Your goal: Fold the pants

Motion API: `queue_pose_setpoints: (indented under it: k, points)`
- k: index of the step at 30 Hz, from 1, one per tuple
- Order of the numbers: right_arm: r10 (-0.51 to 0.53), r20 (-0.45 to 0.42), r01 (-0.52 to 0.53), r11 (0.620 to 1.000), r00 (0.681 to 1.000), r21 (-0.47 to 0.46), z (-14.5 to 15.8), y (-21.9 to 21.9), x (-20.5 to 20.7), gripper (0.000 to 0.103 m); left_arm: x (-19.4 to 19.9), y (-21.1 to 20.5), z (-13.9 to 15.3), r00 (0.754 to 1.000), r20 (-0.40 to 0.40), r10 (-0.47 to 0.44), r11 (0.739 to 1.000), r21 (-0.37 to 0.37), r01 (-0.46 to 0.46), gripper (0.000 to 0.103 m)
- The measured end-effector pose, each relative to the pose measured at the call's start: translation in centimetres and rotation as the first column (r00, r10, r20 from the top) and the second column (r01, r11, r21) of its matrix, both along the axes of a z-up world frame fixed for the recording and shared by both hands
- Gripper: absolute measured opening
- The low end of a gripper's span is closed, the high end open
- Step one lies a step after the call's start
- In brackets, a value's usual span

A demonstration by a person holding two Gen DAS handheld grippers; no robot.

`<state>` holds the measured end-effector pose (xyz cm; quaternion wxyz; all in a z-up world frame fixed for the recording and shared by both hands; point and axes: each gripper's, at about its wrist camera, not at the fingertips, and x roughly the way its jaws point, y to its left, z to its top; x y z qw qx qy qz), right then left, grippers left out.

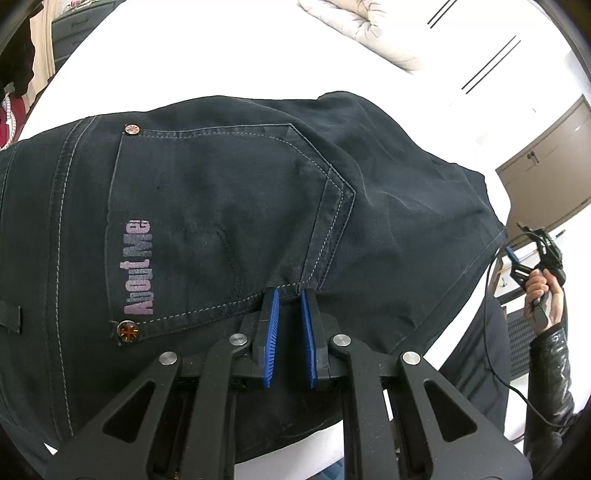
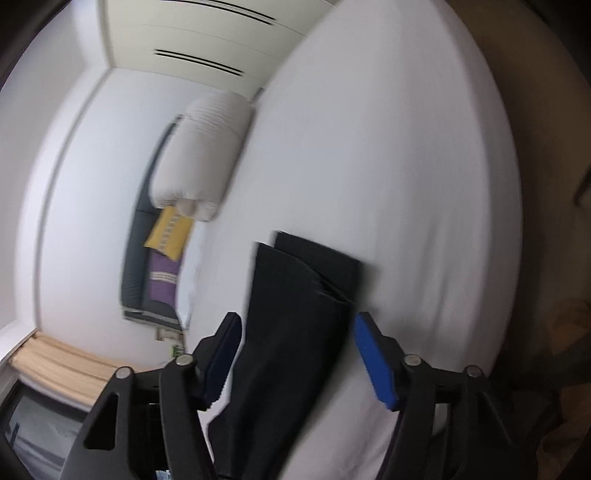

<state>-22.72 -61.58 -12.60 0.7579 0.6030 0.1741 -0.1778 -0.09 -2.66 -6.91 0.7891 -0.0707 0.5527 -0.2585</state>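
Looking along my left gripper (image 1: 290, 295), I see its blue fingers nearly together, nipping the dark cloth of the pants (image 1: 229, 206) at the near edge of the back pocket (image 1: 221, 221). The pants lie spread across the white bed (image 1: 221, 59), waistband to the left, legs running off right. A cream duvet (image 1: 362, 29) sits bundled at the far side, well apart from the pants. My right gripper (image 2: 295, 325) has its jaws wide apart, with the folded leg ends between them but not touching either finger; that view is blurred. Beyond, a yellow cushion (image 2: 170, 232) and a purple cushion (image 2: 164, 277) lie near a rolled white duvet (image 2: 207, 155). A brown cabinet (image 1: 546, 158) stands off the bed's right edge. Bare sheet lies right of the leg ends.
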Motion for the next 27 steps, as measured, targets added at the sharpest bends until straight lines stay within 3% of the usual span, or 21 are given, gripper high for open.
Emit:
queue_pose_setpoints:
  k: [3, 5, 8, 13, 17, 22, 25, 27]
  points:
    - [0.029, -0.005, -0.029, 0.999, 1.0, 0.033, -1.2, 0.4, 0.8, 0.058, 0.0, -0.1, 0.0, 1.0, -0.001, 0.002, 1.0, 0.0, -0.002, 0.012]
    - [0.041, -0.002, -0.041, 0.998, 0.999, 0.038, -1.2, 0.6, 1.3, 0.033, 0.0, -0.1, 0.1, 1.0, 0.0, 0.001, 1.0, 0.004, -0.001, 0.012]
    - [0.048, 0.019, -0.048, 0.999, 0.999, 0.003, -0.4, 1.0, 1.5, 0.024, 0.0, 0.0, 0.2, 1.0, 0.0, 0.002, 1.0, 0.005, -0.002, 0.012]
    - [0.055, 0.045, -0.055, 0.998, 0.997, 0.001, -0.1, 1.2, 1.4, 0.024, 0.0, 0.1, 0.2, 1.0, 0.001, 0.0, 1.0, 0.005, 0.0, 0.012]
    - [0.041, -0.109, -0.046, 0.998, 0.993, -0.039, 0.2, 1.8, 1.3, 0.024, 0.0, -0.1, 0.1, 1.0, -0.001, 0.001, 1.0, 0.004, -0.001, 0.012]
    - [0.063, -0.031, -0.065, 0.994, 0.998, -0.084, 0.6, 2.5, 1.9, 0.024, 0.0, -0.1, 0.0, 1.0, 0.001, 0.0, 1.0, 0.002, 0.0, 0.012]
    - [0.077, -0.035, -0.082, 0.986, 0.996, -0.148, 1.5, 3.0, 2.9, 0.024, 0.0, 0.0, -0.1, 1.0, 0.0, 0.002, 1.0, -0.003, -0.002, 0.012]
    - [0.082, -0.124, -0.11, 0.965, 0.989, -0.236, 2.3, 3.7, 3.8, 0.024, 0.0, -0.1, -0.1, 1.0, 0.001, 0.002, 1.0, -0.001, -0.002, 0.012]
